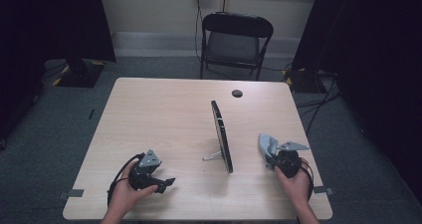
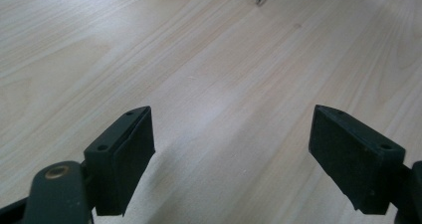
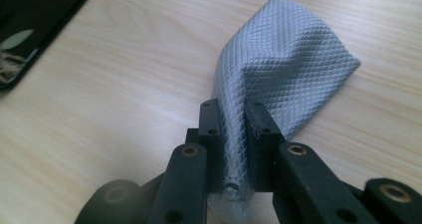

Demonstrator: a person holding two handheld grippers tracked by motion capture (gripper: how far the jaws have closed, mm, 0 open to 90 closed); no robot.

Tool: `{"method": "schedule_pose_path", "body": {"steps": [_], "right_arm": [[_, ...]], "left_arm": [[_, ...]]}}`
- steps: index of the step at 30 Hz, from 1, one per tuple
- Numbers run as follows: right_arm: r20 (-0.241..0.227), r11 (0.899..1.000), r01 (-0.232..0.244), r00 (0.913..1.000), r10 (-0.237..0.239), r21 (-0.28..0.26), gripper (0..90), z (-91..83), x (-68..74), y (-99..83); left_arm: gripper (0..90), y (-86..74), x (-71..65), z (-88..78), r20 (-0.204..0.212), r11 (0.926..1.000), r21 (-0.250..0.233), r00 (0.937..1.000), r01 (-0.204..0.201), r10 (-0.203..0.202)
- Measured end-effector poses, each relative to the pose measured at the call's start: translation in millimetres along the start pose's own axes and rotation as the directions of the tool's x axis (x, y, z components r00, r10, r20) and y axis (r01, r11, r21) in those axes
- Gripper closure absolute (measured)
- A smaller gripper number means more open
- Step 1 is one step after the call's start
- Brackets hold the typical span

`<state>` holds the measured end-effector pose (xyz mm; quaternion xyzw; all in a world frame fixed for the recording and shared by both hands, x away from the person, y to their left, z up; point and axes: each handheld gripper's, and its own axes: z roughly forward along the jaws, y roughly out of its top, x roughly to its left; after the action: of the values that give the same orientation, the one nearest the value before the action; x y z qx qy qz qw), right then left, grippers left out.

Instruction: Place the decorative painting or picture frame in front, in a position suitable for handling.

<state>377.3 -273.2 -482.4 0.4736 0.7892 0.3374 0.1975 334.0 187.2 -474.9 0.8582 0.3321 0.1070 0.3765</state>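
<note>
High view shows you seated at the near edge of the table [image 1: 164, 109], a gripper in each hand. Your right gripper [image 1: 271, 152] sits at the near right, and it has 1 grey cloth [image 1: 266, 143] pinched between its jaws. In the right gripper view, the cloth [image 3: 278, 69] is clamped in a narrow fold, the rest fanning out beyond the pads and drooping toward the table. Your left gripper [image 1: 166, 183] rests at the near left, well apart from everything; its jaws stand wide with nothing but bare wood between them.

1 tablet [image 1: 222, 137] stands upright in the middle of the table, leaning on 1 thin metal stand [image 1: 213, 157], edge-on to the high camera. Its dark corner [image 3: 30, 30] appears at the far left in the right gripper view, so the screen seems to face your right side.

The step in hand looks like the pick-up of the cloth, and the grip appears secure. The likely job is wiping the screen. Your next move calls for you to lift the cloth clear of the table, carry it left to the screen, and press the loose part flat against it. Go gently: the tablet rests on 1 slim stand and could tip or slide under a hard push. You may want your left gripper to steady its far edge first.

Beyond the table stands 1 chair [image 1: 236, 40].
</note>
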Motion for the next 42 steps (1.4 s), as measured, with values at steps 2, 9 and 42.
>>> {"method": "schedule_pose_path", "body": {"steps": [2,9,42], "right_arm": [[-0.019,1.0,0.014,0.9997,-0.014,0.0,80.6,-3.7,3.6,-1.6],[-0.086,0.997,0.079,0.9932,-0.079,-0.012,80.6,-24.5,21.4,-8.1],[-0.102,0.997,0.068,0.9924,-0.07,-0.024,45.9,-42.0,25.6,-21.3]], "left_arm": [[17.9,0.2,-1.3,0.1,-0.001,1.0,0.002,1.0,0.0,0.0],[17.9,5.3,-6.4,2.2,0.013,0.9998,0.002,0.9997,-0.021,0.021],[17.9,13.7,-18.6,8.1,0.037,0.9984,-0.004,0.9977,-0.056,0.056]]}}
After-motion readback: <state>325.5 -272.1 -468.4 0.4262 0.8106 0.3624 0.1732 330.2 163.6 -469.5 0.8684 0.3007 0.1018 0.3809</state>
